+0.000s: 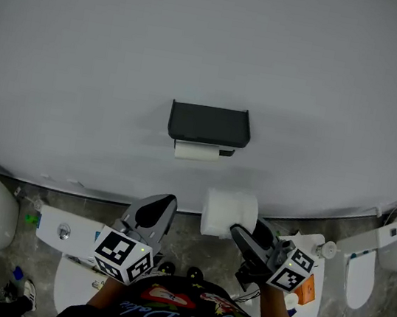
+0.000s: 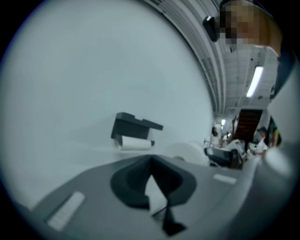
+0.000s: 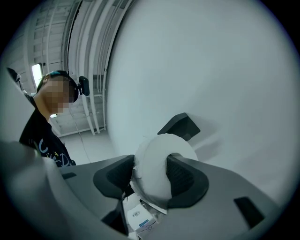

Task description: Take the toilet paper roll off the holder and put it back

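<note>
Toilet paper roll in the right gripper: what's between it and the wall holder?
Head view: only bare wall between the roll and the holder.

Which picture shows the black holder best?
The head view: the holder faces it, whole and sharp. The left gripper view shows it small and blurry. The right gripper view shows only a corner behind the roll.

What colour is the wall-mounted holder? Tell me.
The holder is black, and it shows best in the head view.
</note>
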Demonstrator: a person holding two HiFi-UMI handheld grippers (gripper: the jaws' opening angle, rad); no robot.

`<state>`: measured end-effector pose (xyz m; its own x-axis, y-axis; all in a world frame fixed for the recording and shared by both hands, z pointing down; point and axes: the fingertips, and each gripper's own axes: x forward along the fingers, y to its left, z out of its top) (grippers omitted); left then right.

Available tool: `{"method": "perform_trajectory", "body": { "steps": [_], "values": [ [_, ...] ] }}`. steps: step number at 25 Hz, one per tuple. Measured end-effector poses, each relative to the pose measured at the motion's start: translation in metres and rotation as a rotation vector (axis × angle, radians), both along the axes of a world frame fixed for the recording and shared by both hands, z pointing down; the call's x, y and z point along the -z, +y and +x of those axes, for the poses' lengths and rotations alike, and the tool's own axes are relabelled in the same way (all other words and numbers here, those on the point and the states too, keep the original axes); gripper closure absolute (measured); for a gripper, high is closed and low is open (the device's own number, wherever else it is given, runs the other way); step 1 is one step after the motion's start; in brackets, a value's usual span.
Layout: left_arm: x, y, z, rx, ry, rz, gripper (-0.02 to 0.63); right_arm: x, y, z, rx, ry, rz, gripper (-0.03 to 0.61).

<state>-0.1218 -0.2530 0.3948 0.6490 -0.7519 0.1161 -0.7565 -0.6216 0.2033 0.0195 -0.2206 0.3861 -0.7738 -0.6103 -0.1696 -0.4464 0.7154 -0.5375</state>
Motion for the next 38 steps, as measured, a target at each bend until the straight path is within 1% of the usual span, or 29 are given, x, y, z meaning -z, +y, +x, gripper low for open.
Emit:
{"method": "perform_trajectory", "body": {
  "steps": [5,10,14,17,20,24,26,28,30,33,38],
  "values": [
    [0.0,0.003,0.002,-0.011,-0.029,0.012,0.616,0.005,0.0,0.0,0.002,-0.003,0.012,0.354],
    [-0.001,0.003,-0.001,0.001,-0.028,0.006,0.615,0.003,-0.003,-0.003,0.008,0.023,0.006,0.354],
    [-0.002,0.004,-0.003,0.006,-0.027,0.002,0.615,0.008,-0.004,-0.004,0.006,0.021,0.02,0.354],
    [-0.003,0.006,-0.002,0.001,-0.022,-0.003,0.615,0.024,-0.008,-0.004,0.012,0.036,0.066,0.354],
    [-0.005,0.008,-0.002,-0.003,-0.015,-0.01,0.615,0.053,-0.018,-0.005,0.029,0.08,0.151,0.354],
    [-0.005,0.011,-0.006,-0.002,-0.007,-0.018,0.615,0.108,-0.041,-0.01,0.04,0.225,0.31,0.354],
    [-0.005,0.012,-0.008,0.001,-0.004,-0.019,0.615,0.134,-0.054,-0.017,0.049,0.322,0.387,0.354],
    [-0.005,0.014,-0.01,0.004,-0.003,-0.019,0.615,0.153,-0.069,-0.026,0.071,0.436,0.435,0.354],
    [-0.006,0.015,-0.014,0.01,0.001,-0.023,0.615,0.162,-0.086,-0.036,0.094,0.548,0.443,0.354],
    [-0.009,0.018,-0.02,0.028,0.008,-0.032,0.615,0.163,-0.105,-0.052,0.131,0.701,0.431,0.354],
    [-0.011,0.018,-0.034,0.064,0.014,-0.04,0.615,0.156,-0.127,-0.071,0.199,0.917,0.418,0.354]
  ]
}}
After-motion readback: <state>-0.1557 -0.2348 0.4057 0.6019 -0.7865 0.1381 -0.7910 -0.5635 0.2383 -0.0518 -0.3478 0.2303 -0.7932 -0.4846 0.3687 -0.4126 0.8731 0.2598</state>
